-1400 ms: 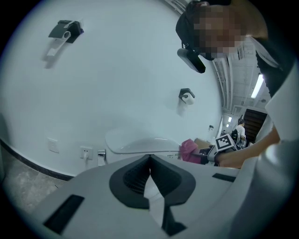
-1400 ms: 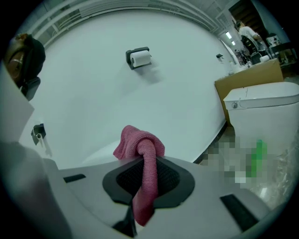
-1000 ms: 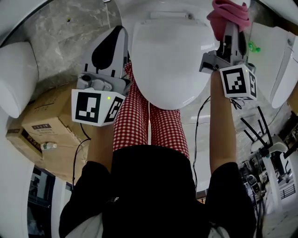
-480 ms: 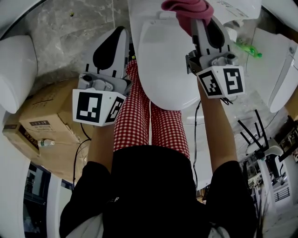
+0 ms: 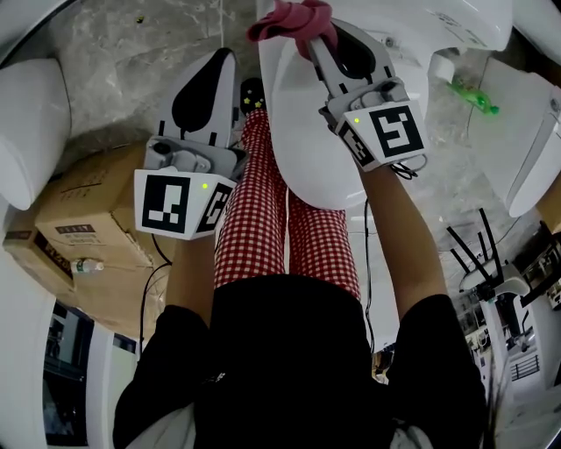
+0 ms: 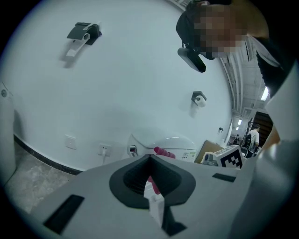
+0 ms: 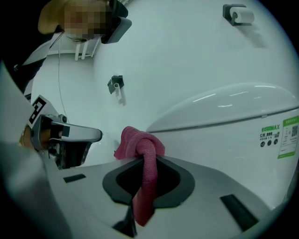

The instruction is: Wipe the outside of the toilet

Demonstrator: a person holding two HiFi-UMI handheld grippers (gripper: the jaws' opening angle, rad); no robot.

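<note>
A white toilet (image 5: 307, 149) with its lid down stands in front of me in the head view. My right gripper (image 5: 308, 37) reaches over the back left of the lid, shut on a bunched pink cloth (image 5: 294, 17) that rests against the toilet. In the right gripper view the pink cloth (image 7: 140, 147) hangs through the shut jaws beside the toilet's body (image 7: 233, 130). My left gripper (image 5: 228, 57) hovers left of the bowl, shut on nothing. From the left gripper view, the toilet (image 6: 170, 142) and the cloth (image 6: 163, 152) show beyond its tips.
A cardboard box (image 5: 79, 228) lies on the floor at the left, beside another white fixture (image 5: 31, 131). More white toilets (image 5: 535, 131), a green object (image 5: 473, 95) and black cables (image 5: 478, 250) crowd the right. My red-checked trouser legs (image 5: 259, 210) stand against the bowl.
My right gripper has swept the pink cloth leftward across the back of the toilet lid, from its right side to its left. The left gripper has stayed in place.
</note>
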